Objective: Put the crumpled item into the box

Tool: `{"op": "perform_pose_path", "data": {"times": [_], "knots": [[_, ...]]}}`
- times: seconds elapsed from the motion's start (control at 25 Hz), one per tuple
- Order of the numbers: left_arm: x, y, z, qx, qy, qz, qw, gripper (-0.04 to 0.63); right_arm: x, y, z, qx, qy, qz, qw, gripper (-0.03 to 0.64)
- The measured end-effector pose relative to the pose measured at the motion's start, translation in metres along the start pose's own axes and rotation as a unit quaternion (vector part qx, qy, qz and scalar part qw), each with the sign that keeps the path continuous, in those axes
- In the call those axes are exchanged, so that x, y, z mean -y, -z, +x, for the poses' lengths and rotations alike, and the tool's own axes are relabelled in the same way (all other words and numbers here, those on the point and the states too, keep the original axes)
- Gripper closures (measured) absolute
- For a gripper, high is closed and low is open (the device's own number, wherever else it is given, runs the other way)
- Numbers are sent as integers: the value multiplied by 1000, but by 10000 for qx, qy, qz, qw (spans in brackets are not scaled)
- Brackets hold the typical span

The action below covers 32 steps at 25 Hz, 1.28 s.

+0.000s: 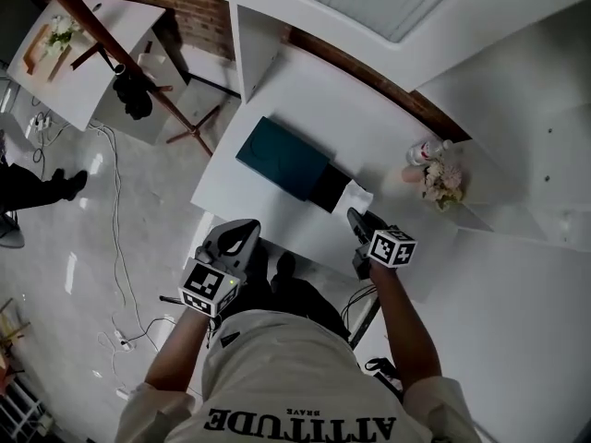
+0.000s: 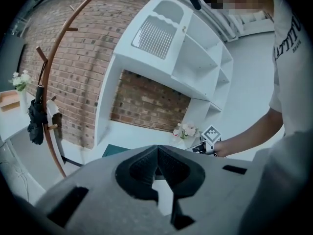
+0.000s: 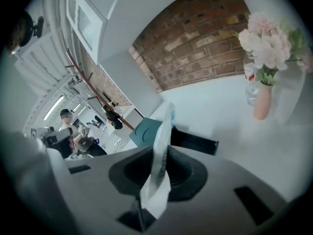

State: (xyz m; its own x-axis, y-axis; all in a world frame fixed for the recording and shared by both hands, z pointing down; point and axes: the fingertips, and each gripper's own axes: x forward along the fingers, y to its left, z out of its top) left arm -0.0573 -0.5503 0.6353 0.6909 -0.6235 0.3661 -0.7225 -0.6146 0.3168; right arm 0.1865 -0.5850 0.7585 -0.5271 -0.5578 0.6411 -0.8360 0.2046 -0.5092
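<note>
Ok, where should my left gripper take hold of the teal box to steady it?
Probably the teal box's near long edge, from the desk's front: it lies flat, and its dark tray juts toward the right gripper, which clamps the crumpled paper.

Soft, cool, even indoor light; colours muted. White desk (image 1: 305, 100) brightest, mild glare, faint shadows. Ceiling strip light (image 3: 55, 106) at 9 o'clock. Gripper views: fisheye bowing, dark vignette corners. Left hand-held gripper (image 2: 157, 153) and right hand-held gripper (image 3: 164, 155) soft-focused near lens.

Box (image 1: 282, 155) on table (image 1: 323, 100); crumpled item (image 1: 356, 196) at its right end; flower vase (image 1: 434, 175) farther right.
</note>
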Motion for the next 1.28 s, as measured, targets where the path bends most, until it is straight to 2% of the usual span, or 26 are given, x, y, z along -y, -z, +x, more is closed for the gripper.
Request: {"op": "perform_pose_path", "data": {"times": [0.24, 0.48, 0.72, 0.88, 1.04, 1.28], "knots": [[-14, 2, 8, -127, 222, -62, 9997, 569, 26, 19, 43, -439, 372, 414, 9975, 541], [-36, 4, 6, -234, 257, -152, 9993, 569, 41, 32, 73, -681, 662, 693, 9931, 541], [-54, 7, 3, -326, 236, -187, 9990, 570, 42, 43, 101, -1073, 614, 1148, 9857, 541], [-62, 11, 0, -394, 220, -198, 9988, 569, 47, 42, 113, -1124, 566, 1434, 9816, 540], [-66, 18, 0, -560, 285, -203, 9978, 569, 64, 43, 110, -1281, 1060, 1169, 9791, 527], [-72, 16, 7, -497, 353, -159, 9980, 569, 85, 56, 99, -1713, 1750, 586, 9678, 397]]}}
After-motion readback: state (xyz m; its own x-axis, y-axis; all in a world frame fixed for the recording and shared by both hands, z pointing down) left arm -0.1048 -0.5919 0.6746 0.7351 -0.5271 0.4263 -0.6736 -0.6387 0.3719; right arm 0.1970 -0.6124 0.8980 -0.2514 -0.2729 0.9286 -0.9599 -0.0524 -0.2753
